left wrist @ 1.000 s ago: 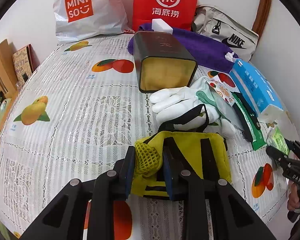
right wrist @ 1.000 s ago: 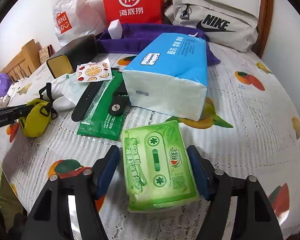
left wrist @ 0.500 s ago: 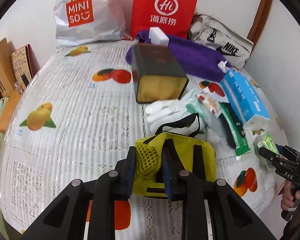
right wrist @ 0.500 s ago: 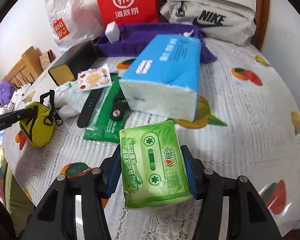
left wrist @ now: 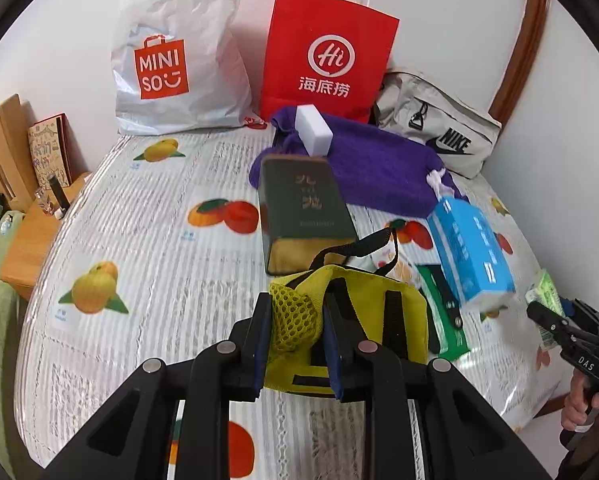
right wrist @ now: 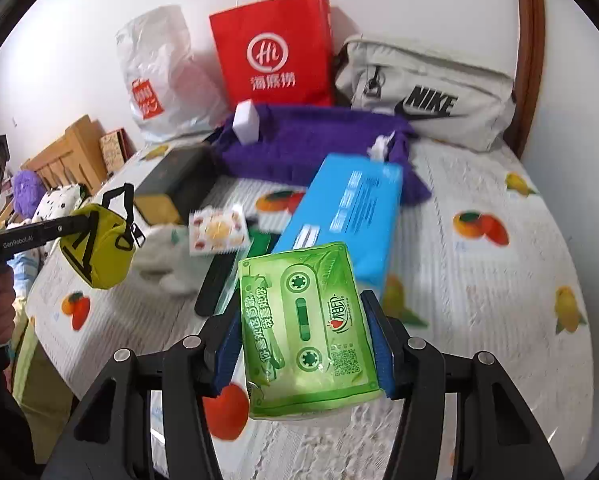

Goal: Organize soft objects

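Lifted off the fruit-print bed cover (left wrist: 147,216) now: left tool (left wrist: 295,320) pinching yellow pouch (left wrist: 363,316), right tool (right wrist: 305,332) clamping green tissue pack (right wrist: 307,328).

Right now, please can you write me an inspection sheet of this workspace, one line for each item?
Surface: bed cover with fruit print.
Job's things: yellow pouch and green tissue pack, both lifted off the bed.
Clutter: blue tissue pack, purple towel, dark tin, white glove.
Grippers: left gripper shut on the pouch; right gripper just closed its jaws on the green pack.
Cables: nothing seen.
Surroundings: red paper bag, white shopping bag, grey bag against the wall.
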The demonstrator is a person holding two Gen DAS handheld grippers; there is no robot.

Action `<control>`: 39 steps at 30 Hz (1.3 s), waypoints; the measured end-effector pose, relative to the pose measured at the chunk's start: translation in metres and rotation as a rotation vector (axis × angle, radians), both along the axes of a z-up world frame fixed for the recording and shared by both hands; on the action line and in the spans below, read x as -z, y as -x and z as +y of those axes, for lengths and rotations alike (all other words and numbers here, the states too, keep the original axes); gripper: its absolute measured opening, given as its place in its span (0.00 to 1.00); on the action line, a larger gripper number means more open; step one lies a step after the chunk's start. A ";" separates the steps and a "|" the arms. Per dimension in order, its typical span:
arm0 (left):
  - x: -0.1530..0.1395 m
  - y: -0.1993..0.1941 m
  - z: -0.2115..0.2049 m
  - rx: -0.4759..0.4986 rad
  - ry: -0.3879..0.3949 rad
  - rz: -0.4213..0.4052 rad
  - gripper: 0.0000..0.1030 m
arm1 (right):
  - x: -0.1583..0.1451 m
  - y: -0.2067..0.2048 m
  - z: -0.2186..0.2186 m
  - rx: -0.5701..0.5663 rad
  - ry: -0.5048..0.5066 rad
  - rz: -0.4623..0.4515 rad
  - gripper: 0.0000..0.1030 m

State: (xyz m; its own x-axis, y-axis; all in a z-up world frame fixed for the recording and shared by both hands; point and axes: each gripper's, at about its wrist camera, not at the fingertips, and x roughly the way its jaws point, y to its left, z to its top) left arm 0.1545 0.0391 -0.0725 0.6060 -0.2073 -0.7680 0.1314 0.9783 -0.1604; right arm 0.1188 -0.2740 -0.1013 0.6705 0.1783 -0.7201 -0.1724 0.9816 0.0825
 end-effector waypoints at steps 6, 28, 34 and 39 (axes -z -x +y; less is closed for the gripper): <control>-0.020 -0.024 -0.006 -0.005 -0.019 -0.022 0.22 | -0.022 -0.028 -0.007 0.034 0.021 -0.031 0.53; -0.029 -0.164 -0.033 -0.017 0.002 0.002 0.22 | -0.047 -0.168 -0.019 0.078 0.027 -0.063 0.53; -0.014 -0.203 -0.042 -0.021 0.042 0.034 0.22 | -0.032 -0.202 -0.021 0.078 0.035 -0.026 0.53; -0.001 -0.228 -0.053 -0.023 0.039 0.035 0.22 | -0.019 -0.227 -0.020 0.077 0.046 0.005 0.53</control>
